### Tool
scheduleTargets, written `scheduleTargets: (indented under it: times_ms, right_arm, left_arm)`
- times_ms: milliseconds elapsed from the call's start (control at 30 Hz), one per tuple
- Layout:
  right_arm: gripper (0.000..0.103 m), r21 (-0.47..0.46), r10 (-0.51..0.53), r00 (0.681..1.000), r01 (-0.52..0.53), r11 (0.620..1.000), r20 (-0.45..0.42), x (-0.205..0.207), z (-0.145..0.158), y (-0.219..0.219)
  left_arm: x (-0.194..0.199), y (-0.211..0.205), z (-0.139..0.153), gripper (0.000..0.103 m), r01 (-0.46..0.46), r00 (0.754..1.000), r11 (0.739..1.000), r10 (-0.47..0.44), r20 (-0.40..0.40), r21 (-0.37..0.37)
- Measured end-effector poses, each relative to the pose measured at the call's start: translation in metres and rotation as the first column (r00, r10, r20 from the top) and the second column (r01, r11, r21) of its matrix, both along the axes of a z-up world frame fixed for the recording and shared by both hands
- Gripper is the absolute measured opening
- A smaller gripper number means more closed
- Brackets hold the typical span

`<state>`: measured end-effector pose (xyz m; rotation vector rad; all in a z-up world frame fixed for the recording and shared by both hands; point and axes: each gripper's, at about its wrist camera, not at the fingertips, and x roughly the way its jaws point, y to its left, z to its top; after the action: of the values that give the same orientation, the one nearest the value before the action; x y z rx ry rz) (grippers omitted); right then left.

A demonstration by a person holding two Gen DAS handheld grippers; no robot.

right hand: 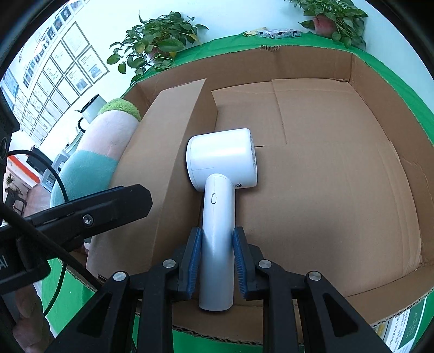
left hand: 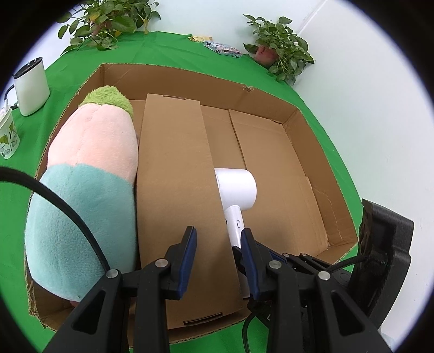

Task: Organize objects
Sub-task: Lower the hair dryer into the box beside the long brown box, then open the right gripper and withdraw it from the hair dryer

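Box (right hand: 325, 65) holds 1 dryer (right hand: 221, 160), 1 plush (left hand: 89, 168).

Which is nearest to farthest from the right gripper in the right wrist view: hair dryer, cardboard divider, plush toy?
1. hair dryer: handle clamped in the right gripper.
2. cardboard divider: just left.
3. plush toy: far left, behind the divider.

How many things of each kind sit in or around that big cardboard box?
Plush toys: 1
Hair dryers: 1
Cardboard dividers: 1
Potted plants: 2
White appliances: 1
Paper cups: 1
Total: 7
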<state>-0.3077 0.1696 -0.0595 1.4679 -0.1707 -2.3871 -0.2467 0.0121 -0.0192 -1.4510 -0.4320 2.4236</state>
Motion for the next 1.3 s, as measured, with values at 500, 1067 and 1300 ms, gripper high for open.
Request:
scheduleTargets:
  times_ms: [500,1067,1300]
  right_arm:
    - [0.064,0.077,0.021,0.97,-0.003,0.997,-0.241,0.043,0.044,0.01]
    - [0.086,0.091,0.034,0.923,0.001,0.996,-0.384,0.138,0.085,0.075]
    - [0.053,0.064,-0.008,0.913,0.037,0.997,-0.407,0.156,0.083,0.097]
  left_arm:
    - [0.051,0.0,0.041,0.037,-0.193,0.956,0.973,0.158,-0.246,-0.126]
    - [0.16,0.048,0.085,0.08,-0.356,0.79,0.88,0.103,-0.605,-0.315]
    - [0.168,0.051,0.087,0.08,-0.355,0.788,0.885,0.112,-0.605,-0.3]
